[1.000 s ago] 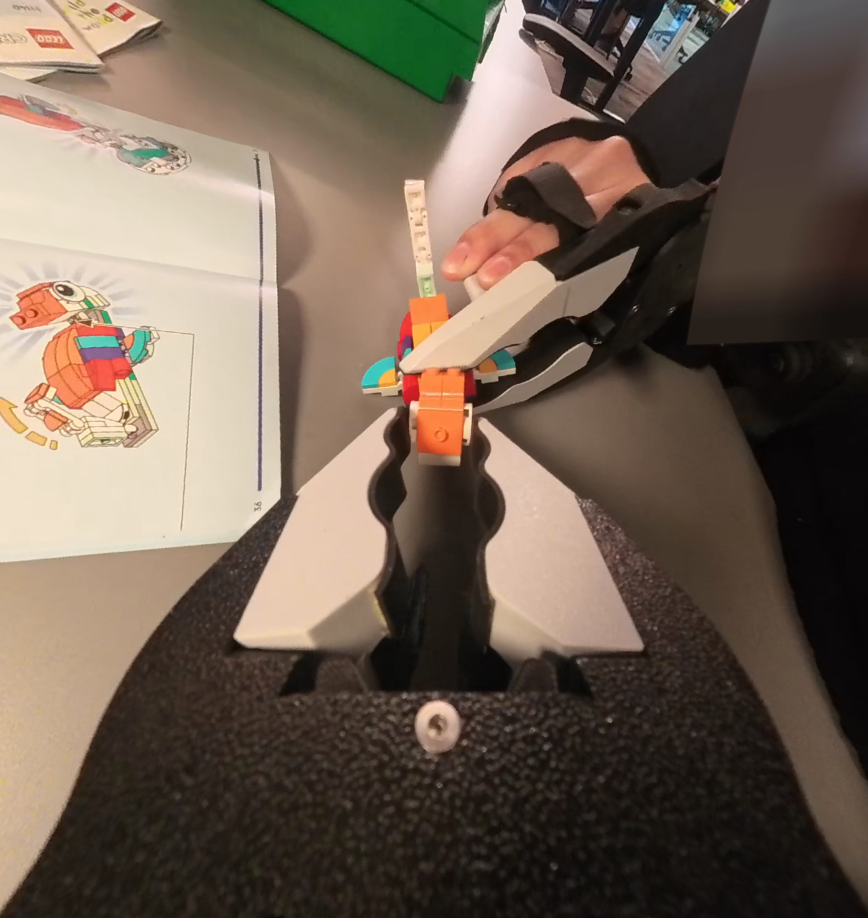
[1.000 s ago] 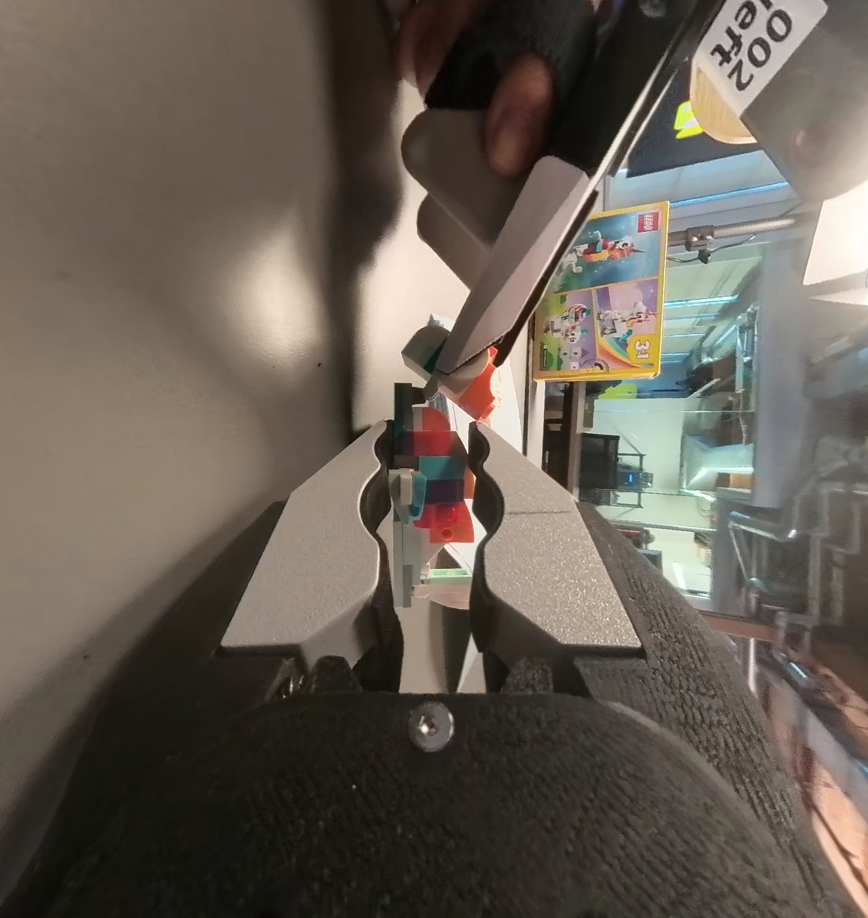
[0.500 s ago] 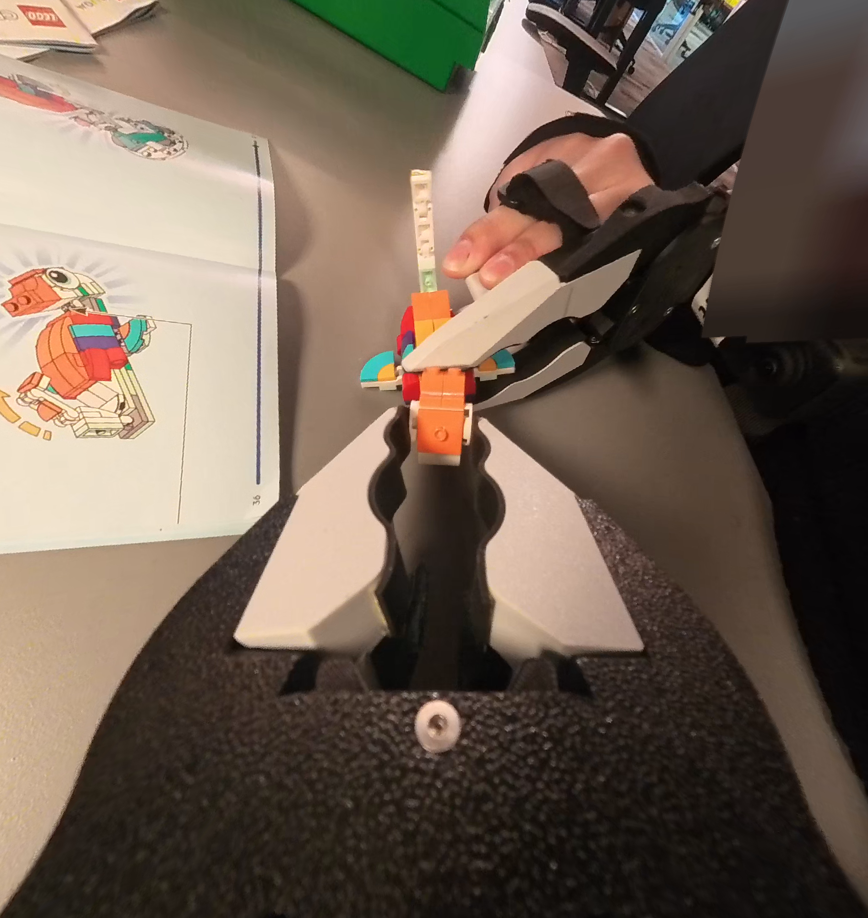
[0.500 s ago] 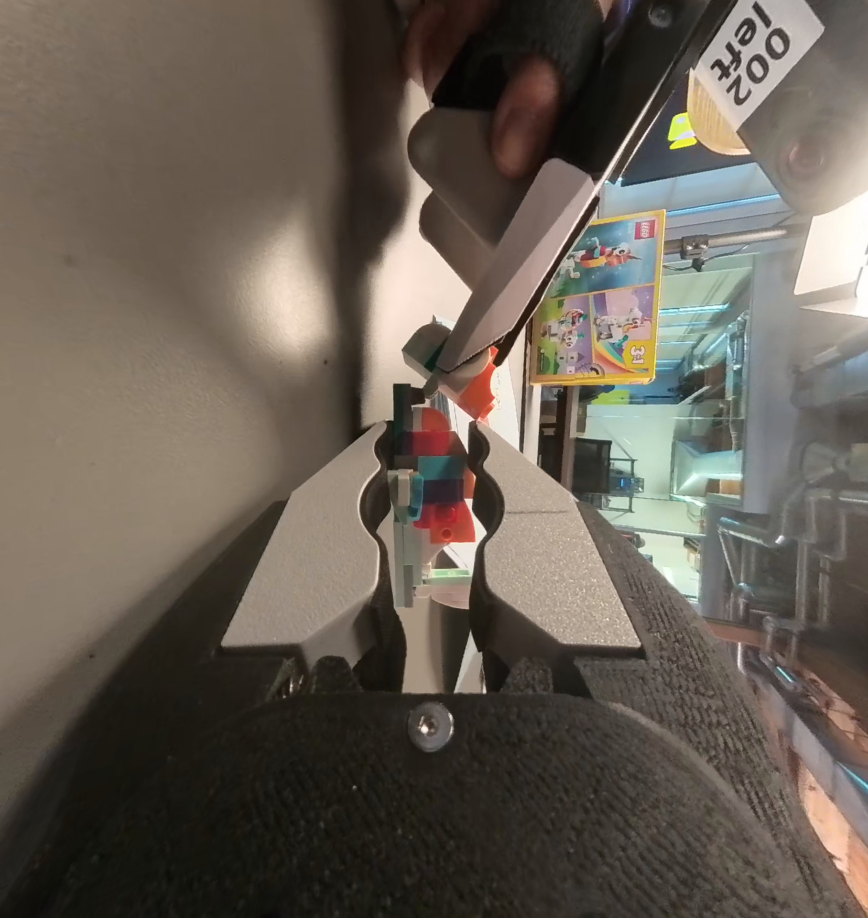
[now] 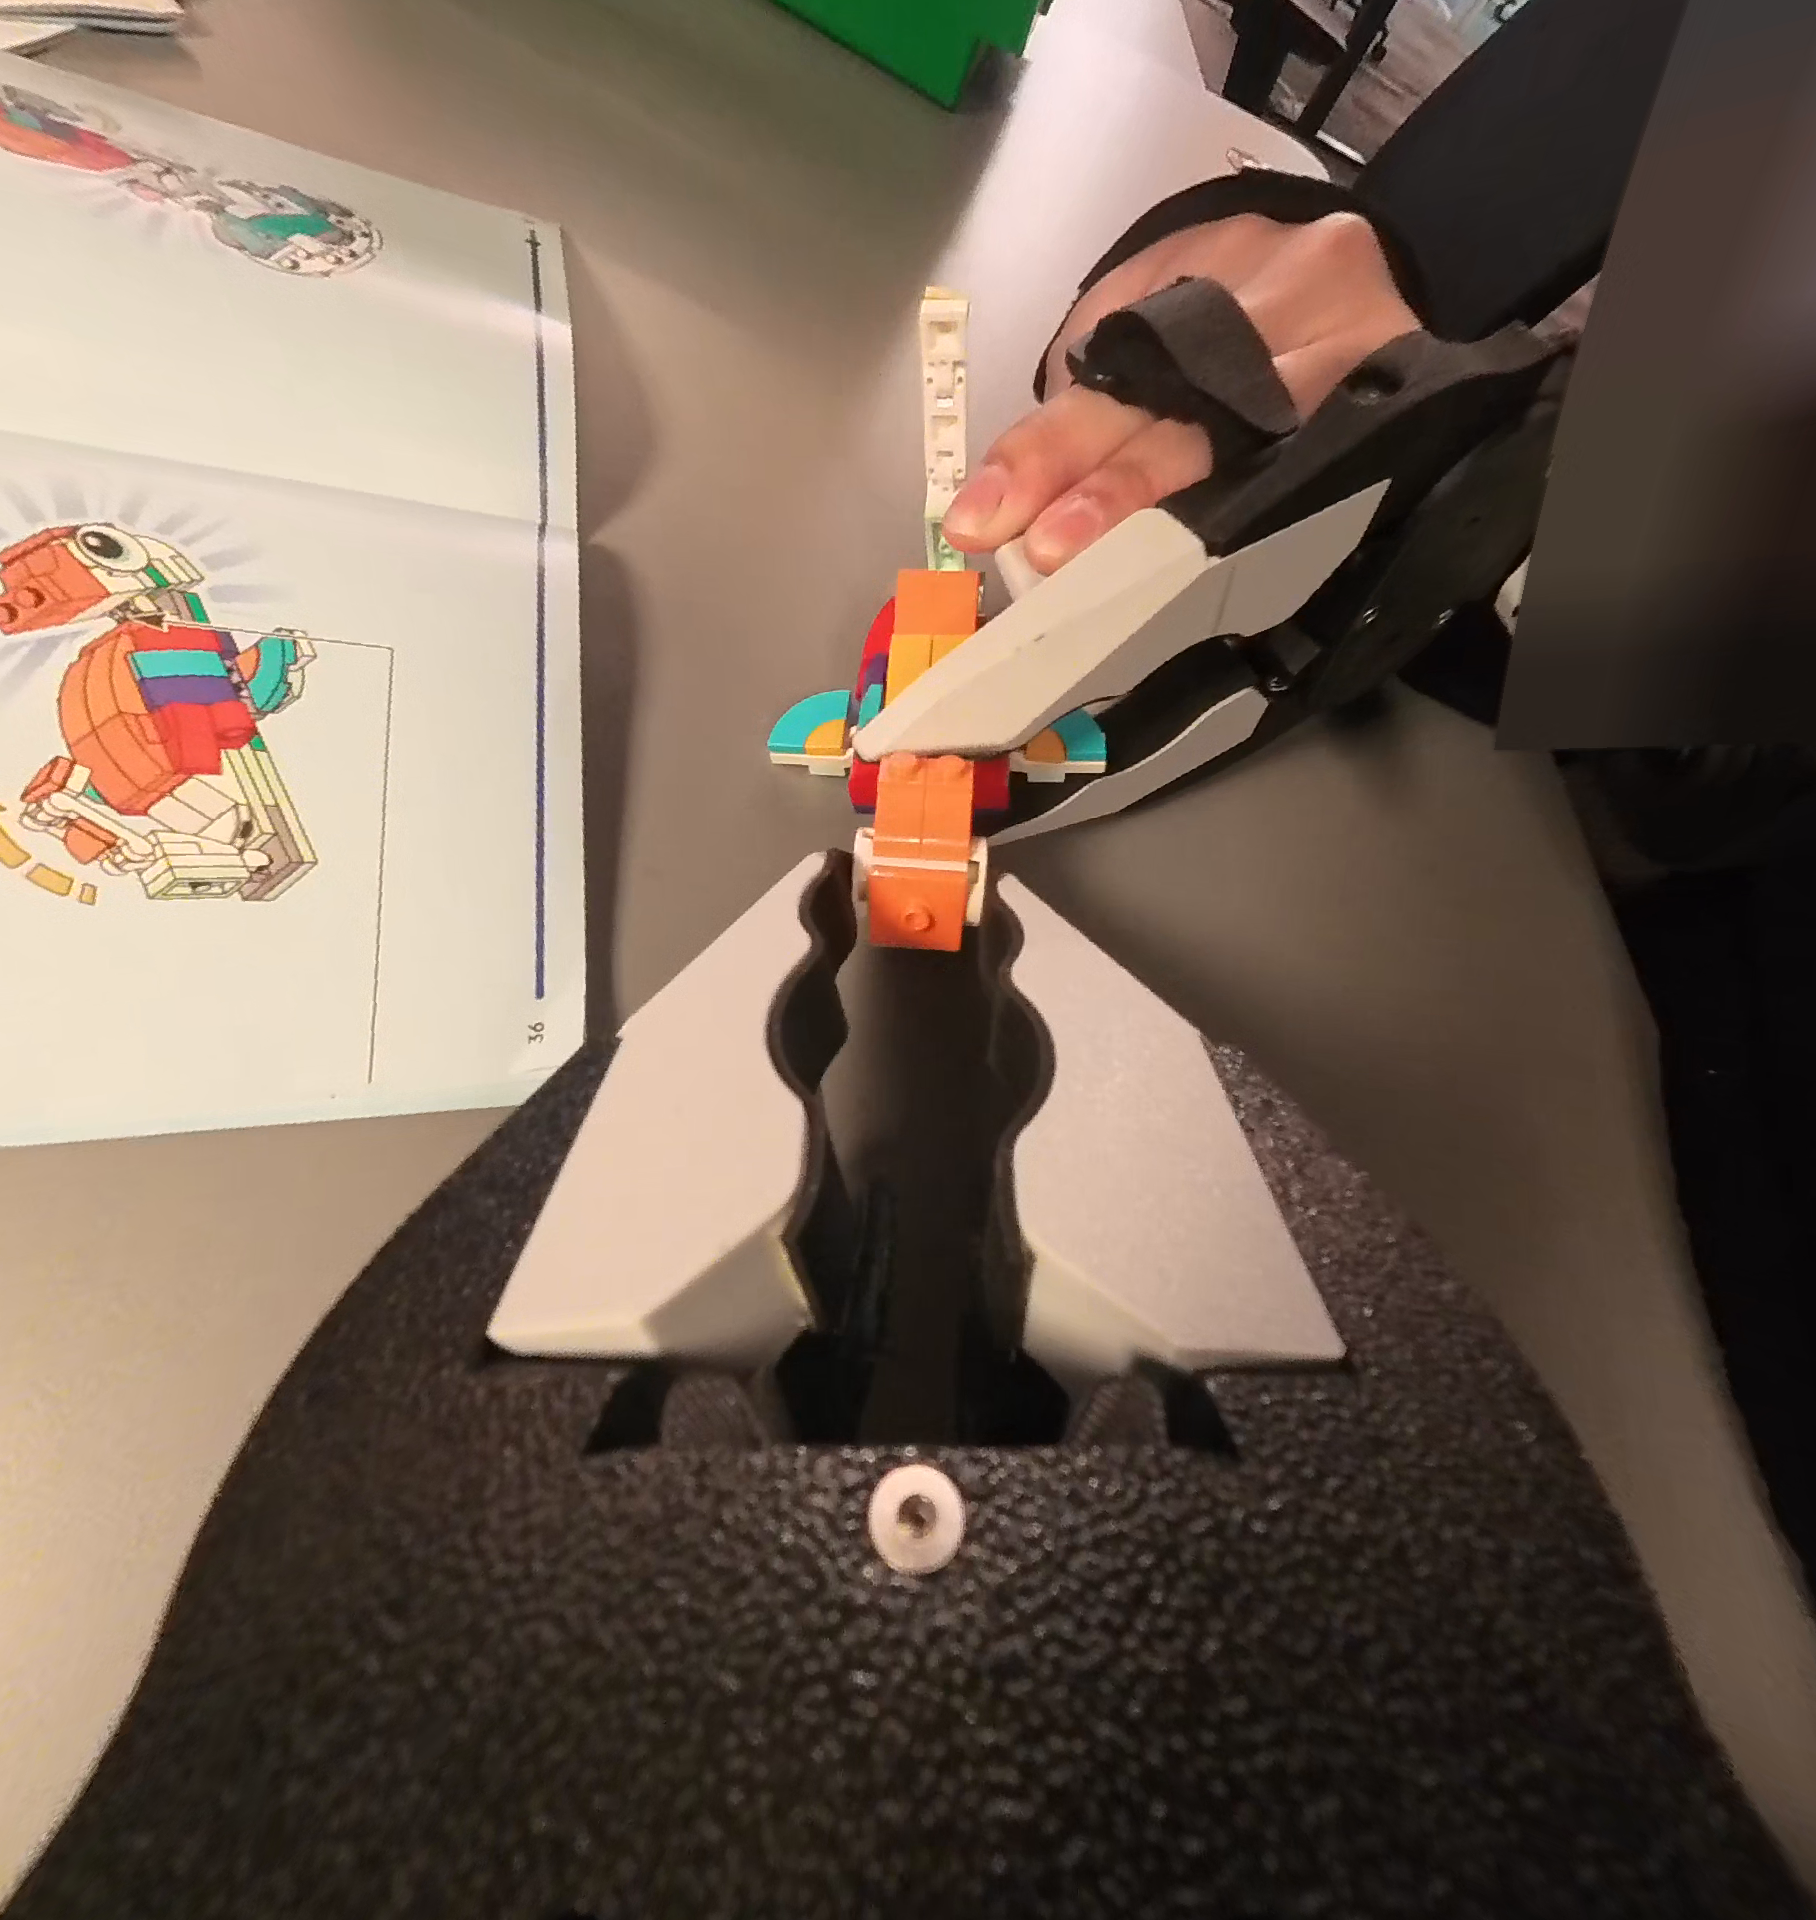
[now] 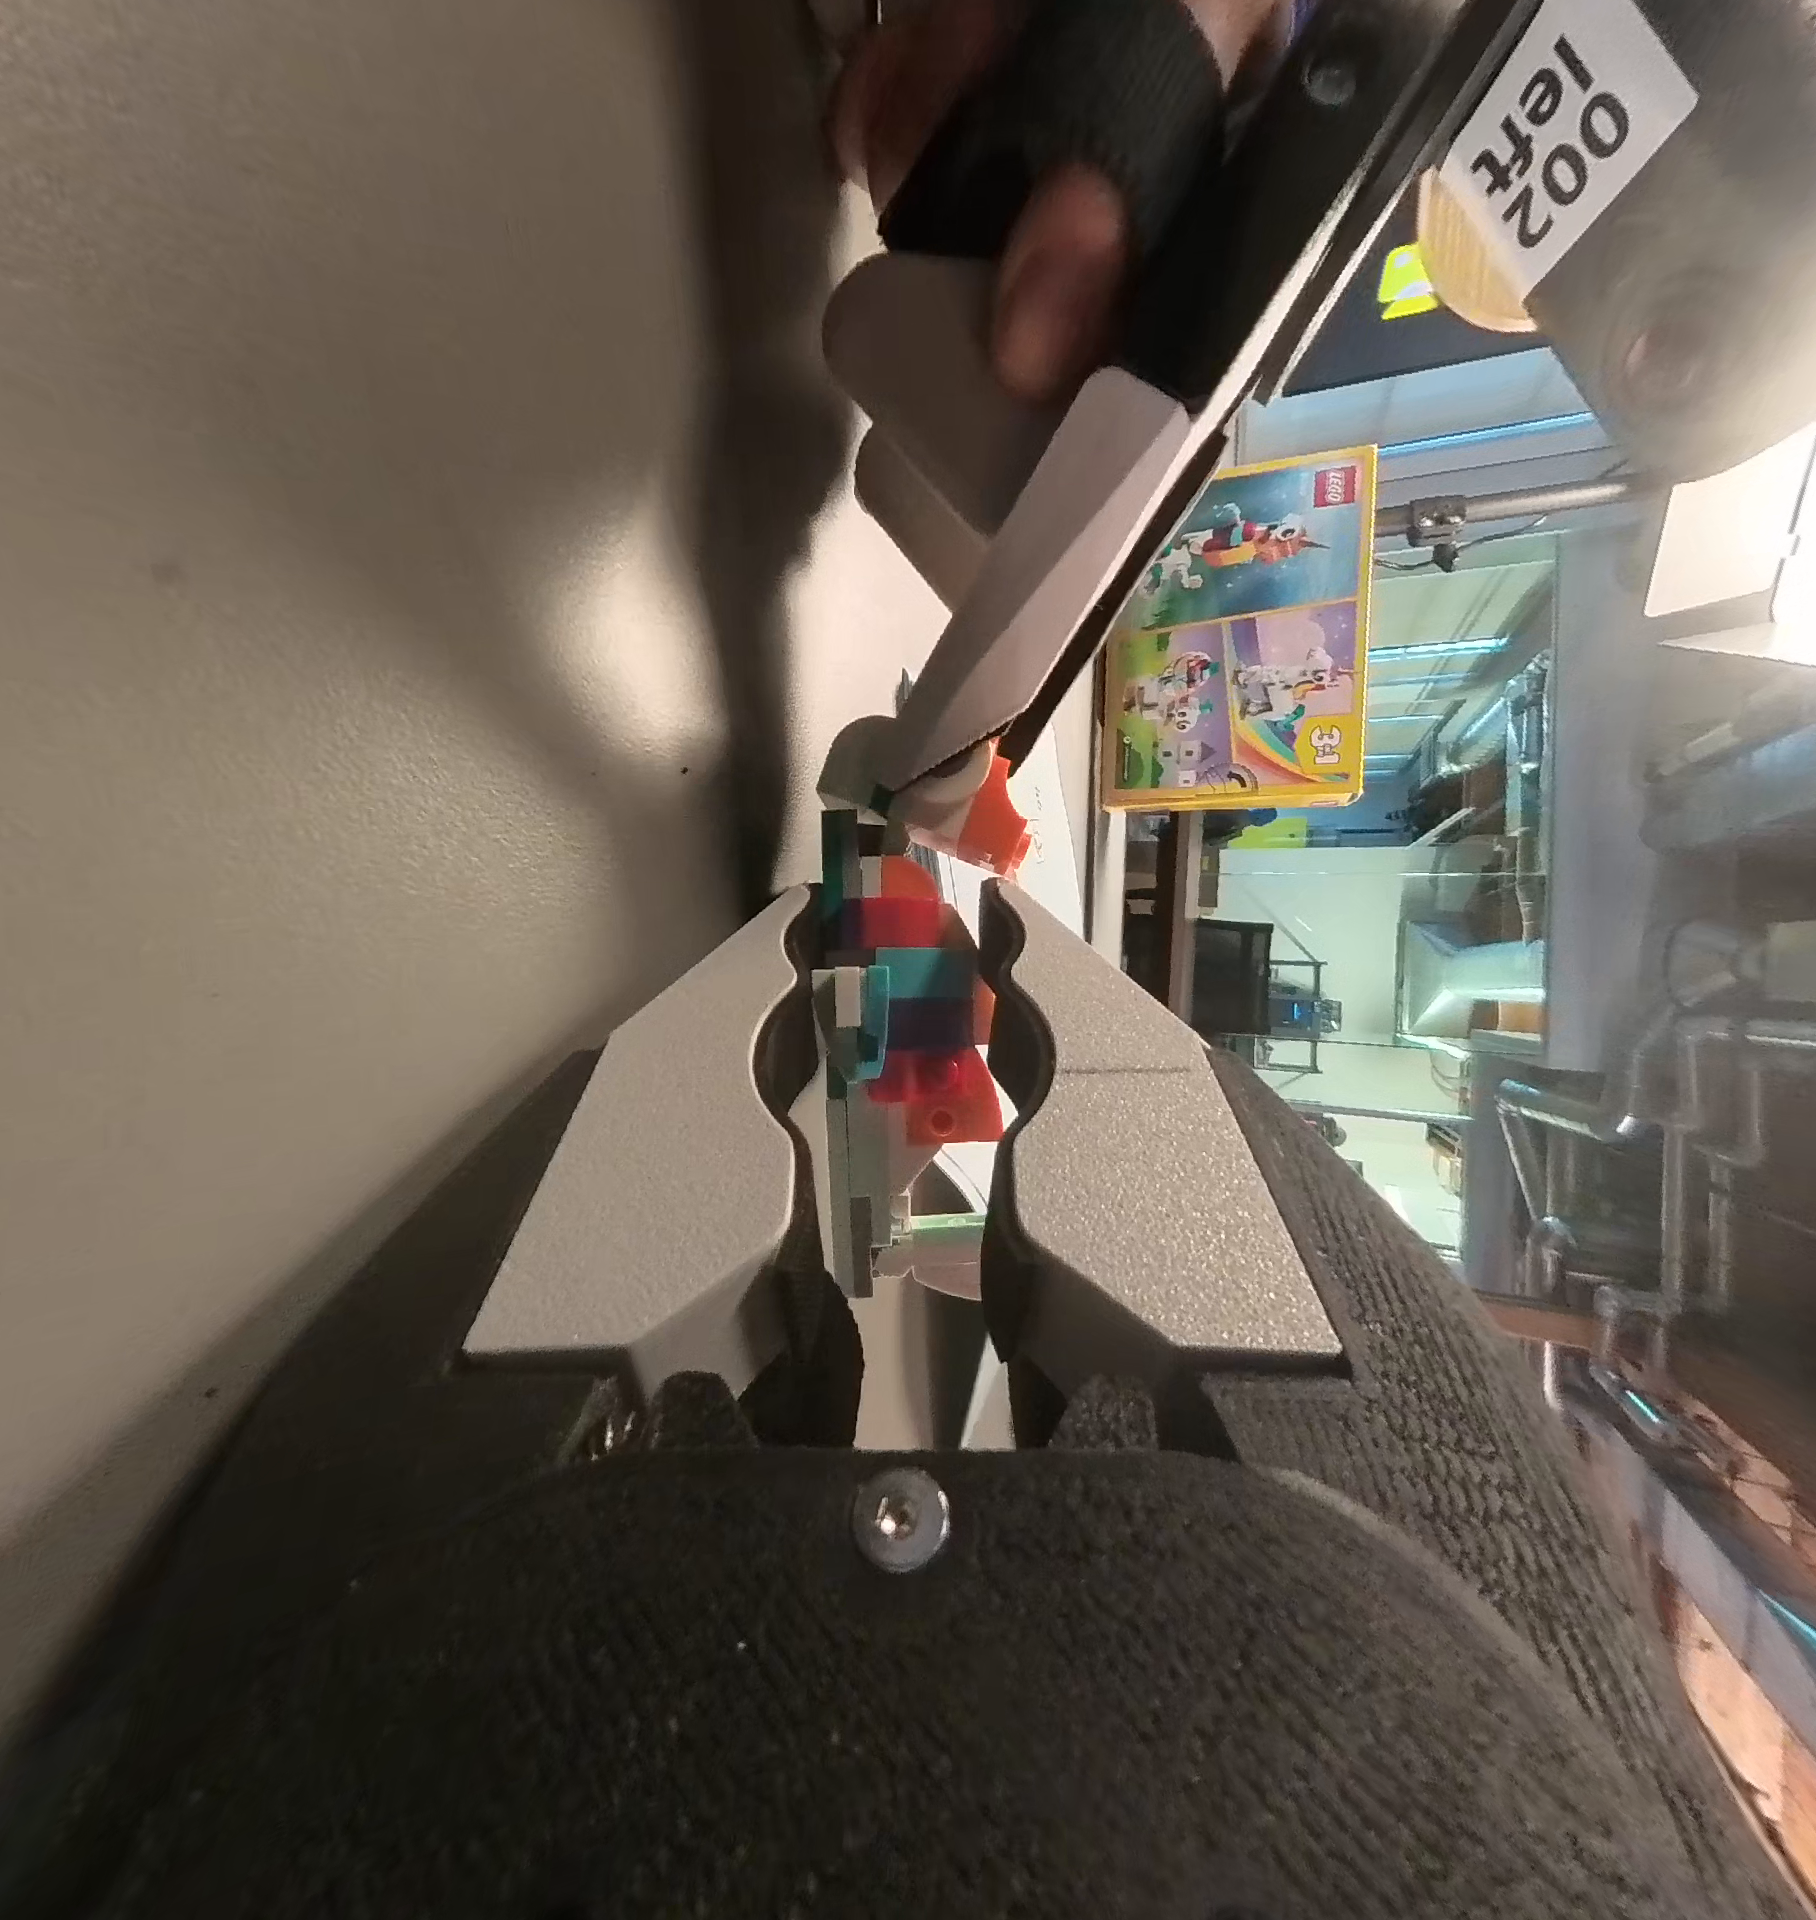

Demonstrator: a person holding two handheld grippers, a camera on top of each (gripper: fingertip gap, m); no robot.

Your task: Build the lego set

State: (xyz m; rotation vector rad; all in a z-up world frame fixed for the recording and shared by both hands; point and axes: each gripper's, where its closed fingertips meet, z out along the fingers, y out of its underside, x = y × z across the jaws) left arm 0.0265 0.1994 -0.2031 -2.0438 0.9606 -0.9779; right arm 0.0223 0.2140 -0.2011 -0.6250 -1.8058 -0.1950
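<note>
My left gripper (image 5: 919, 894) is pinching the orange head block (image 5: 919, 906) right at the tips. My right gripper (image 6: 896, 914) is clamped on the model's body (image 6: 909, 1023), held sideways just off the grey table (image 5: 1247, 987).

Imo the step is seating the head on the neck, so keep the body rigid w/ the right, push straight along the studs, no twisting, or the thin white stick (image 5: 943, 395) at the back prob pops off.

Bricks are hard glossy plastic w/ small studs, wings curved teal. Finger pads are wavy, matte grey. Manual (image 5: 260, 623) lies open nearby.
</note>
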